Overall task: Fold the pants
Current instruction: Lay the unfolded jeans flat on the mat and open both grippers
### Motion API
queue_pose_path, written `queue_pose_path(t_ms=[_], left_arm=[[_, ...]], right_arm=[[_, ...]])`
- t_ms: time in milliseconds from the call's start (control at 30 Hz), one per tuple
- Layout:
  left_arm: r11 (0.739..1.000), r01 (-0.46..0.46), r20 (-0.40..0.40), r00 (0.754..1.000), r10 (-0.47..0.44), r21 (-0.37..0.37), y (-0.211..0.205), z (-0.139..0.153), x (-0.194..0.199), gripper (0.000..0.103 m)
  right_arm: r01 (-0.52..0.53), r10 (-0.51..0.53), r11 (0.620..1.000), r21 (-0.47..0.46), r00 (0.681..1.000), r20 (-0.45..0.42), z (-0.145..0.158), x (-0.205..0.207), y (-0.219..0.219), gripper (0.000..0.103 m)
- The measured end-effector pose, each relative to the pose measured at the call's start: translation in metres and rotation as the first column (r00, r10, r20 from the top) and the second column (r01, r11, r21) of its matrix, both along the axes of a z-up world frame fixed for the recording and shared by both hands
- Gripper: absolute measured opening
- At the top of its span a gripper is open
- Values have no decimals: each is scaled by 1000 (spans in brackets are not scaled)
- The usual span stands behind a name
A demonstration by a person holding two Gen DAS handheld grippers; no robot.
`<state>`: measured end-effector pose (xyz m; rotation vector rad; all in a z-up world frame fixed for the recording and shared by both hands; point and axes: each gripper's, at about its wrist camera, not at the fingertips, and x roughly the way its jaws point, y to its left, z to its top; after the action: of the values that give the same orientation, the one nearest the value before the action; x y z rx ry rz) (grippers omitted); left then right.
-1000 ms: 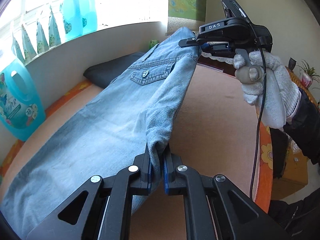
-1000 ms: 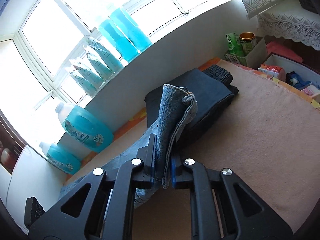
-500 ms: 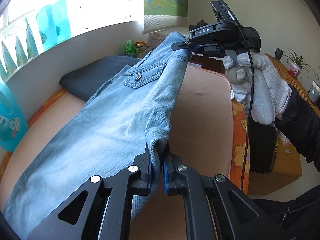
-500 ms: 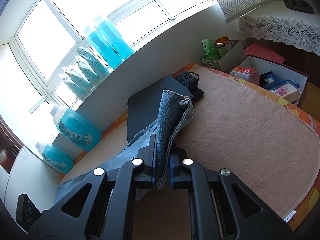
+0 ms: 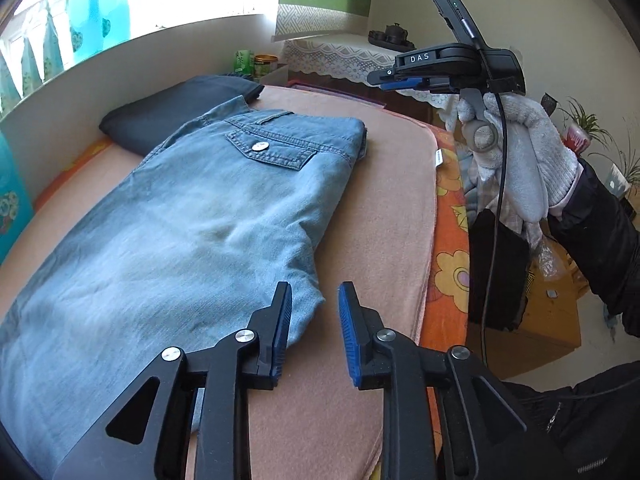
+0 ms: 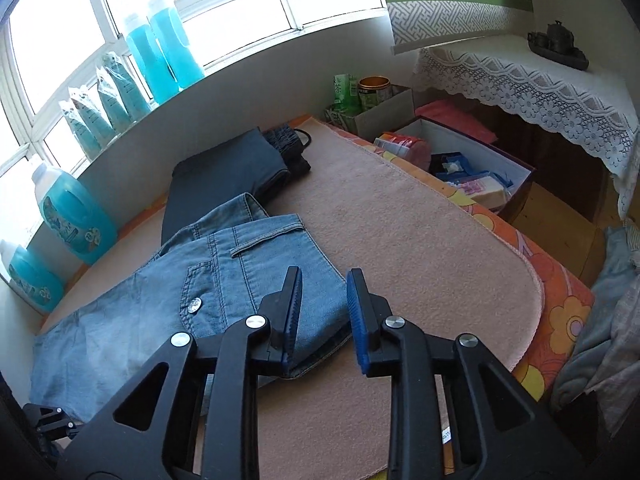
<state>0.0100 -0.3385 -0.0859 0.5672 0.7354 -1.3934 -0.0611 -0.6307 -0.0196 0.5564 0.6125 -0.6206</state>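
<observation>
Folded dark navy trousers (image 6: 224, 184) lay far on the pinkish-beige mat (image 6: 400, 240); blue detergent bottles (image 6: 164, 48) lined the windowsill.

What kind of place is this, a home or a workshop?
Most likely a room in a home. Light blue jeans lie on a pink blanket over a flowered sheet, blue detergent bottles stand on the windowsill, and a lace cloth covers a sideboard.

The light blue denim pants (image 5: 192, 216) lie flat on the pinkish-tan mat (image 5: 384, 208), folded lengthwise, back pocket flap with its metal button facing up. The waistband points toward one o'clock, the legs running off toward seven o'clock.
</observation>
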Motion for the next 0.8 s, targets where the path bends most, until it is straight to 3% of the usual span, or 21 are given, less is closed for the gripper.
queue_pose_path(t_ms=[200, 333, 467, 800], left_arm=[[983, -152, 49, 986, 157, -98, 56, 36, 8, 33], [942, -312, 81, 943, 323, -125, 105, 46, 28, 37], [862, -487, 81, 862, 500, -138, 163, 48, 51, 37], [617, -769, 96, 610, 786, -168, 299, 54, 100, 37]], right_arm=[[-227, 233, 971, -80, 970, 72, 53, 43, 50, 25], [-375, 387, 920, -119, 917, 101, 71, 89, 93, 25], [-496, 514, 854, -157, 850, 112, 82, 136, 140, 36], [-709, 734, 678, -193, 670, 116, 96, 245, 251, 39]])
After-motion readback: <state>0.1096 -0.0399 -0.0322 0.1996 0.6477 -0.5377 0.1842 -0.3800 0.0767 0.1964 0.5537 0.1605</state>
